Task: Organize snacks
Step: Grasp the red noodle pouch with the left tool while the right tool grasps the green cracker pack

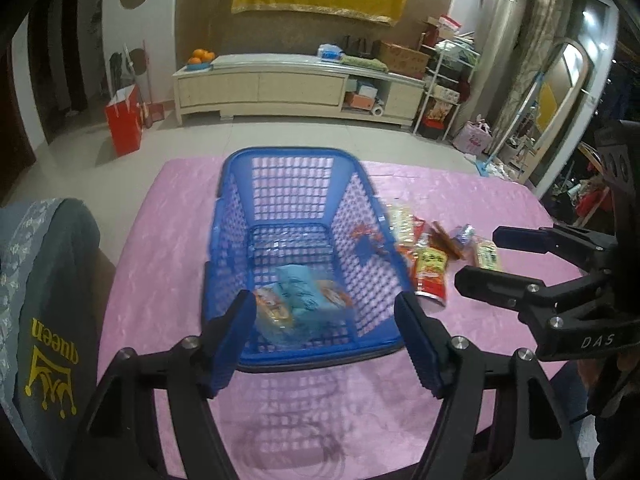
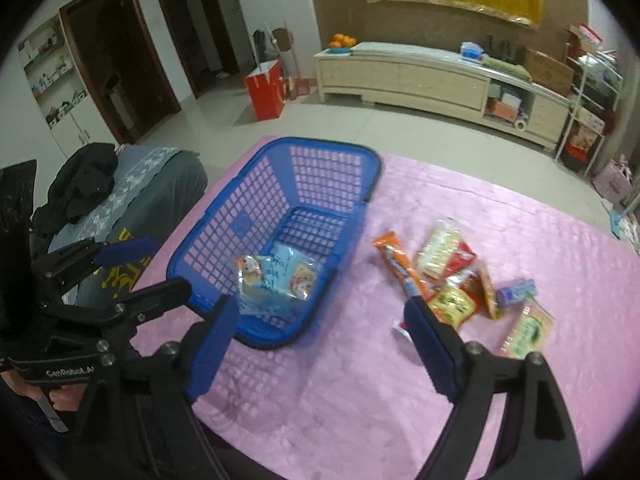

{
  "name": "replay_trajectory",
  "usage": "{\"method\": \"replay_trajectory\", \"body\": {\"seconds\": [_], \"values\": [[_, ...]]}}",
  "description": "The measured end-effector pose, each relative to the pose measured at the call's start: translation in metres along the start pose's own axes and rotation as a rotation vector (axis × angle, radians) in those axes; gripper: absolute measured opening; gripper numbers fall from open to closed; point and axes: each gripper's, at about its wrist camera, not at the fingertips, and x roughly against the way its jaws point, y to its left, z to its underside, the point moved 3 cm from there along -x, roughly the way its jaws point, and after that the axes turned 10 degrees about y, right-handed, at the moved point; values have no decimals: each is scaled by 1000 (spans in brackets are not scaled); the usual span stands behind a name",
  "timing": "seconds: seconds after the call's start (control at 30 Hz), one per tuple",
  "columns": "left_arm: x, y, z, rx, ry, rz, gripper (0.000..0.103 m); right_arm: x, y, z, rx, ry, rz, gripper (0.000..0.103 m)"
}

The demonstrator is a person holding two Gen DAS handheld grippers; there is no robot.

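Observation:
A blue plastic basket [image 1: 288, 184] [image 2: 280, 184] stands on the pink tablecloth and holds a few snack packets [image 1: 300, 300] [image 2: 276, 280]. More snack packets [image 1: 432, 256] [image 2: 452, 276] lie in a pile on the cloth to its right. My left gripper [image 1: 326, 320] is open and empty above the basket's near rim; it also shows at the left of the right wrist view [image 2: 156, 268]. My right gripper [image 2: 320, 316] is open and empty between the basket and the pile; in the left wrist view [image 1: 476, 256] its fingers sit next to the pile.
The pink cloth [image 2: 360, 380] covers the table. A chair with a grey cover [image 1: 44, 280] stands at the table's left side. A cabinet [image 1: 296, 88], a red bag [image 1: 124, 124] and shelves stand far behind on the floor.

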Motion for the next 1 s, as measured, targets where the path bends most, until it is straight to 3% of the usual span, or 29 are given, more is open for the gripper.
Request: {"method": "replay_trajectory", "body": {"seconds": [0.23, 0.5, 0.7, 1.0], "values": [[-1, -53, -3, -76, -14, 26, 78, 32, -46, 25, -87, -30, 32, 87], [-28, -124, -19, -166, 24, 47, 80, 51, -107, 47, -206, -51, 65, 87], [-55, -163, -27, -211, 67, 47, 80, 47, -152, 65, -286, -28, 66, 87], [-105, -188, -33, -202, 138, 29, 80, 16, -210, 85, -399, 38, 48, 87]]}}
